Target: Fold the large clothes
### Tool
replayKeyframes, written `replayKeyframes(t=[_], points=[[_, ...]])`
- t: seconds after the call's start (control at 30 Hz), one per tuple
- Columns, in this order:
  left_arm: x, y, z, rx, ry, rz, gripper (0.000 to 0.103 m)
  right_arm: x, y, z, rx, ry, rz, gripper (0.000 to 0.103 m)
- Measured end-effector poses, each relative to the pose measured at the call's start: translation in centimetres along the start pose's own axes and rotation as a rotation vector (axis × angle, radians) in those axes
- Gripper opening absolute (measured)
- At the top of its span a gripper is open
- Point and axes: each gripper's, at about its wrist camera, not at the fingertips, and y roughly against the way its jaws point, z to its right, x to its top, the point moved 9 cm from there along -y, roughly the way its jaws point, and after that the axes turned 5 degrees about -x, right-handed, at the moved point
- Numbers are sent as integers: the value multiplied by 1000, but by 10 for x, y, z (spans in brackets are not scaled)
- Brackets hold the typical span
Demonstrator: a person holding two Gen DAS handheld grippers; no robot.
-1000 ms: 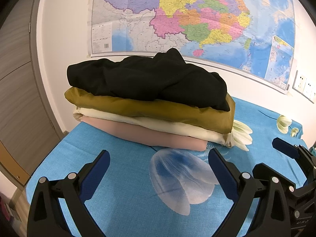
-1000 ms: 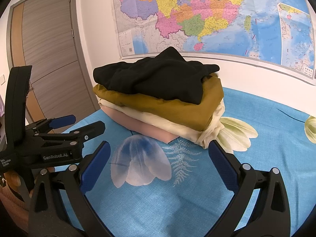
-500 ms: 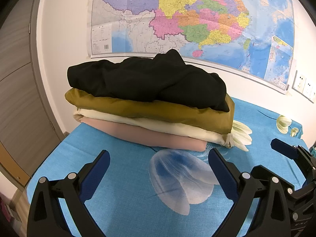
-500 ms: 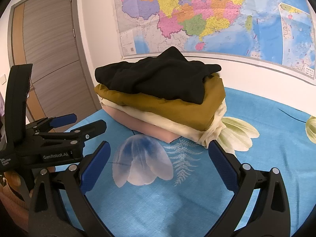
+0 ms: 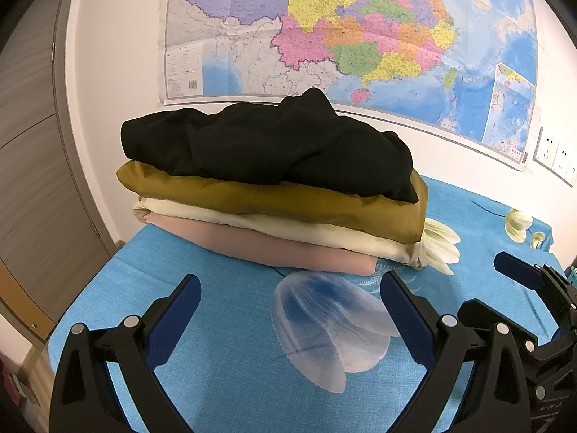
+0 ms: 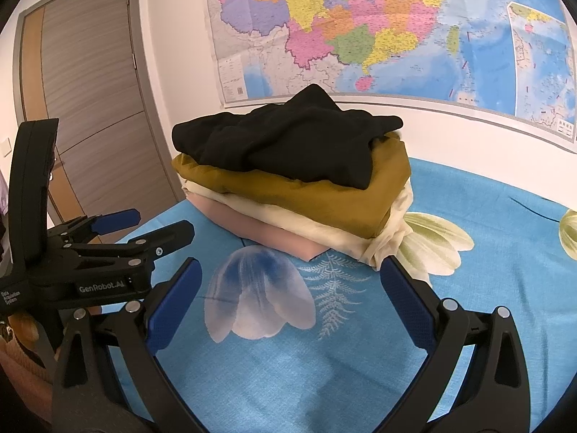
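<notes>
Left wrist view. Left gripper [image 5: 288, 306]: fingers spread wide, holding nothing, above bare blue flowered sheet [image 5: 223, 371]. Stack of folded clothes [image 5: 274, 195]: four layers, well ahead of the fingers, at the far end of the sheet close to the wall. Top, black garment [image 5: 267, 148], loosely bunched; below it, mustard piece [image 5: 288, 202], cream piece [image 5: 310, 229], pink piece [image 5: 288, 250]. Near edges roughly aligned; the cream layer bulges out at the right corner. Open sheet lies between fingers and stack. Left sheet edge drops off beside a grey door [image 5: 32, 187]. Wall map [image 5: 346, 36] hangs behind.

Right wrist view. Right gripper [image 6: 290, 306]: fingers wide apart, empty. The stack's corner points toward the camera, near the right fingertip but apart from it. Left gripper appears at left, over the sheet's edge. Free sheet extends to the right of the stack.
</notes>
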Motion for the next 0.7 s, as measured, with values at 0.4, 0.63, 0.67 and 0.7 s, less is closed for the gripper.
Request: replayKeyframes(t=[0.4,0.63,0.67,0.7], points=[[-3,-3,-1,-2,0,-6,96,-2,-2,-1,2,-5,-4,98],[-4,-4,0,-3,-1,-8,96,-3,-2,-1,4,-10,-8,98],[-4,-4,0,-3,-2,-9,96,-3,-1,-1,3,-10,-8,98],[-4,-4,0,-3,-1,-10,96,-3,-1,-2,5,-9,-7,98]])
